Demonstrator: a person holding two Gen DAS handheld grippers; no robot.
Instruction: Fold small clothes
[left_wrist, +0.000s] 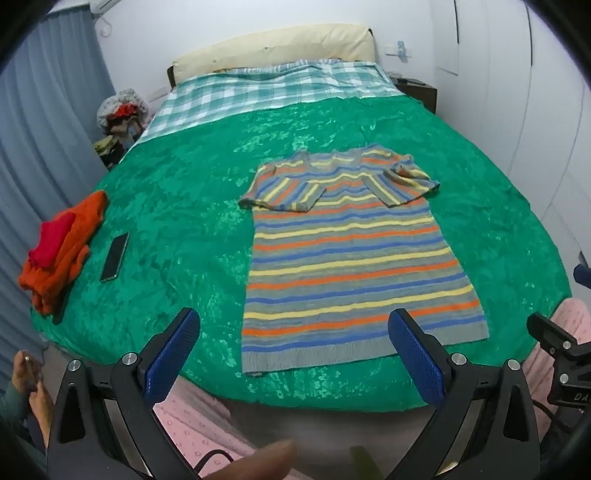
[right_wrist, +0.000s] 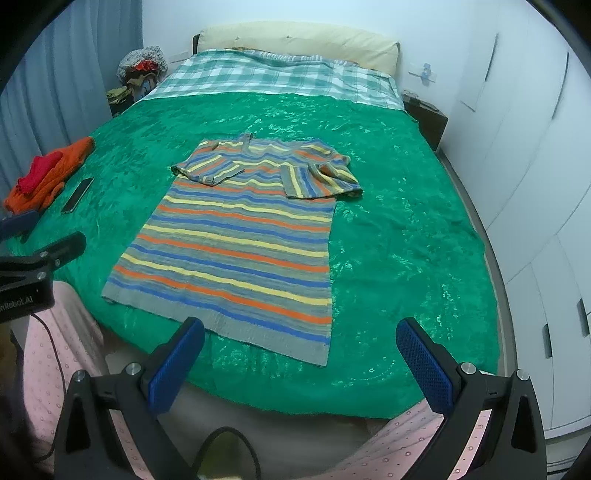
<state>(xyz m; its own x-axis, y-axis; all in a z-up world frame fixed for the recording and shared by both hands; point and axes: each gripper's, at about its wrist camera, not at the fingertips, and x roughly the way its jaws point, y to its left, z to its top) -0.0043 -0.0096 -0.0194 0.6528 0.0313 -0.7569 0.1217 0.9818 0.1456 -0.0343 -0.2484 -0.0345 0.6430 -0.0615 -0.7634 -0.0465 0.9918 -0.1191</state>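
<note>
1. Across the centre of the left wrist view, a striped sweater (left_wrist: 354, 258) lies flat on a green bedspread (left_wrist: 177, 229), both sleeves folded in over the chest. The left gripper (left_wrist: 293, 354) hangs at lower centre, jaws spread wide and empty, clear of the hem. Folded orange clothes (left_wrist: 62, 251) and a phone (left_wrist: 115, 256) sit at the left edge.

2. Left of centre in the right wrist view, the same sweater (right_wrist: 240, 243) runs toward the lower edge. The right gripper (right_wrist: 301, 363) hovers wide open, holding nothing, just short of the hem's right corner.

3. Judgement: sleeves done, the body fold comes next; each gripper must pinch a hem corner and carry it toward the collar.
</note>
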